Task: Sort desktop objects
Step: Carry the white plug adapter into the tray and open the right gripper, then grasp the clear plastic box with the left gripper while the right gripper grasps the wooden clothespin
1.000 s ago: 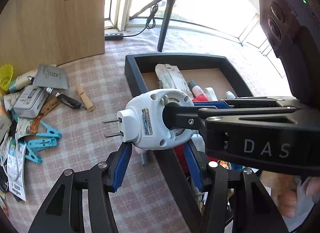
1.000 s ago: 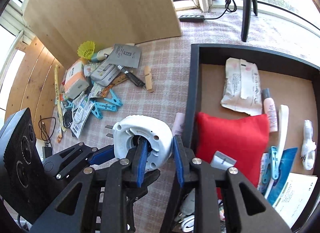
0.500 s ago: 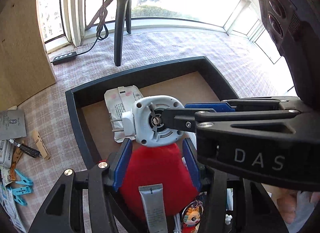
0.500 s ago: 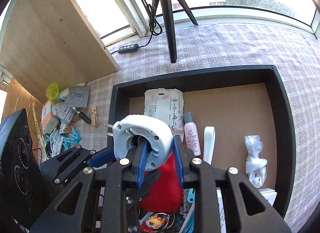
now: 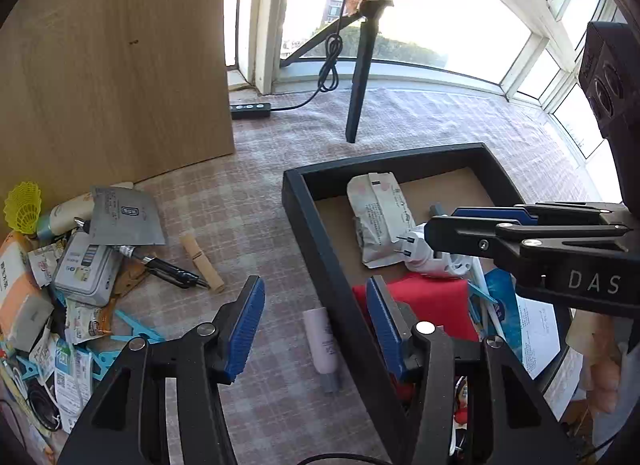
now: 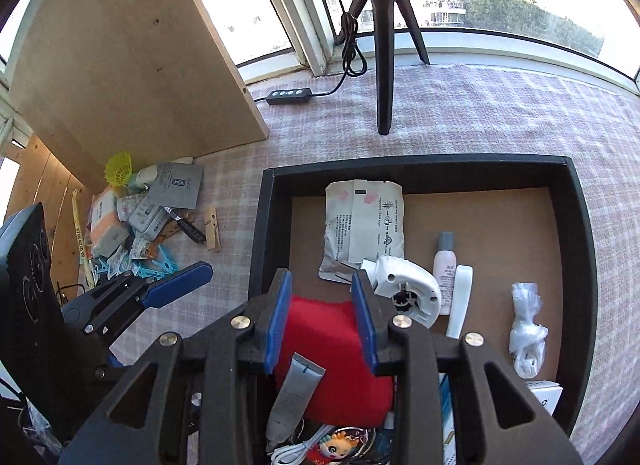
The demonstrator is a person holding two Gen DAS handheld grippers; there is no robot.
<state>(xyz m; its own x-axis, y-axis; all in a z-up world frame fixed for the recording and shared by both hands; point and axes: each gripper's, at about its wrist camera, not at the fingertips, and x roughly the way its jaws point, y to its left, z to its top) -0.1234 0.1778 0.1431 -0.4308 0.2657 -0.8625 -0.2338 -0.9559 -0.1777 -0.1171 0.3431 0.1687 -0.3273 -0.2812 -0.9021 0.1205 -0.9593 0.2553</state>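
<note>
1. The white plug-in device (image 6: 406,289) lies on the floor of the black tray (image 6: 576,225), prongs toward the white sachet (image 6: 364,229) and partly over its lower edge, with the pink bottle (image 6: 445,265) just to its right and the red cloth (image 6: 332,345) beside it.
2. We see the right gripper (image 6: 322,317) with jaws apart above the red cloth and nothing between the pads; its jaws have just been opening. The device sits just off its right finger, released.
3. The left gripper (image 5: 316,325) is also spread and empty, straddling the tray's near wall.
4. We judge the placing step done for this item; the sort goes on.
5. The next move calls for a fresh pick from the clutter pile (image 5: 76,265) on the checked cloth (image 5: 248,217); the pink tube (image 5: 322,345) beside the tray or the wooden clothespeg (image 5: 200,261) look the nearest.
6. Against a second ago: the device was clamped in the right gripper's pads outside the tray wall, the left gripper under it. It is now down inside the tray, and both grippers have drawn clear.
</note>
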